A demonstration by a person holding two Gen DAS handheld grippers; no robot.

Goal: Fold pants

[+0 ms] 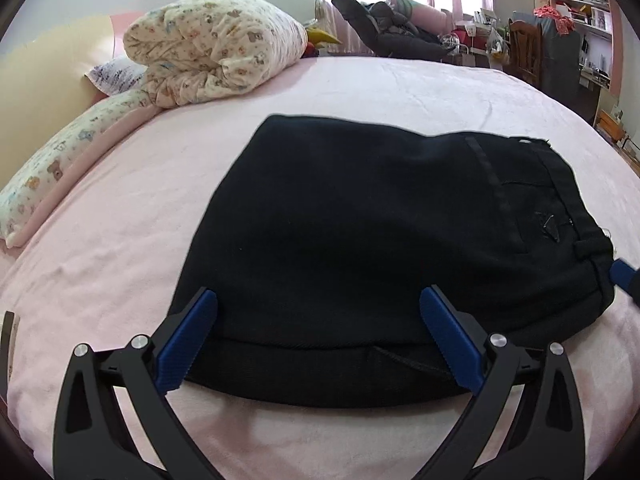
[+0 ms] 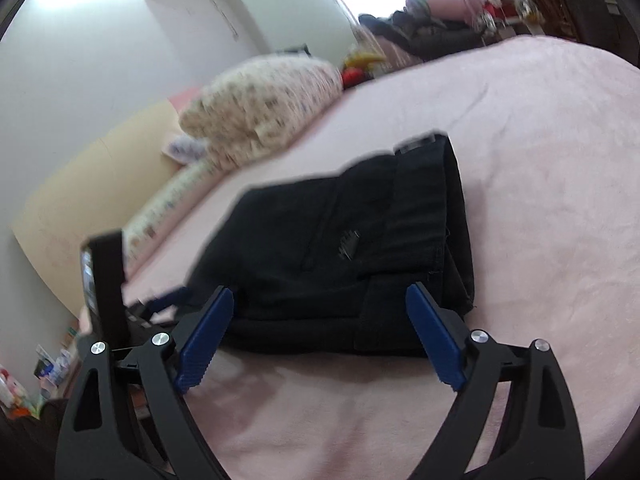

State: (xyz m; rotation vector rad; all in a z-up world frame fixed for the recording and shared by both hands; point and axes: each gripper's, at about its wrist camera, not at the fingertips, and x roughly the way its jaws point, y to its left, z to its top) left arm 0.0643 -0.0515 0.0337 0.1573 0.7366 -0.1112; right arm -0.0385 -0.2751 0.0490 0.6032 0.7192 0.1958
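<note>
The black pants [image 1: 360, 240] lie folded into a compact stack on the pink bed [image 1: 120, 240], waistband and back pocket at the right. My left gripper [image 1: 318, 300] is open and empty, its blue pads either side of the stack's near folded edge, just above it. My right gripper [image 2: 320, 300] is open and empty at the stack's near right end; the pants [image 2: 340, 248] lie just beyond its pads. A blue tip of the right gripper [image 1: 624, 274] shows at the right edge of the left wrist view. The left gripper's body [image 2: 106, 280] shows at left in the right wrist view.
A rolled floral duvet [image 1: 212, 48] and a long floral pillow [image 1: 60, 168] lie at the bed's far left by the cream headboard [image 1: 40, 80]. Dark clothes [image 1: 384, 28], a wooden chair [image 1: 524, 48] and shelves [image 1: 580, 4] stand beyond the bed.
</note>
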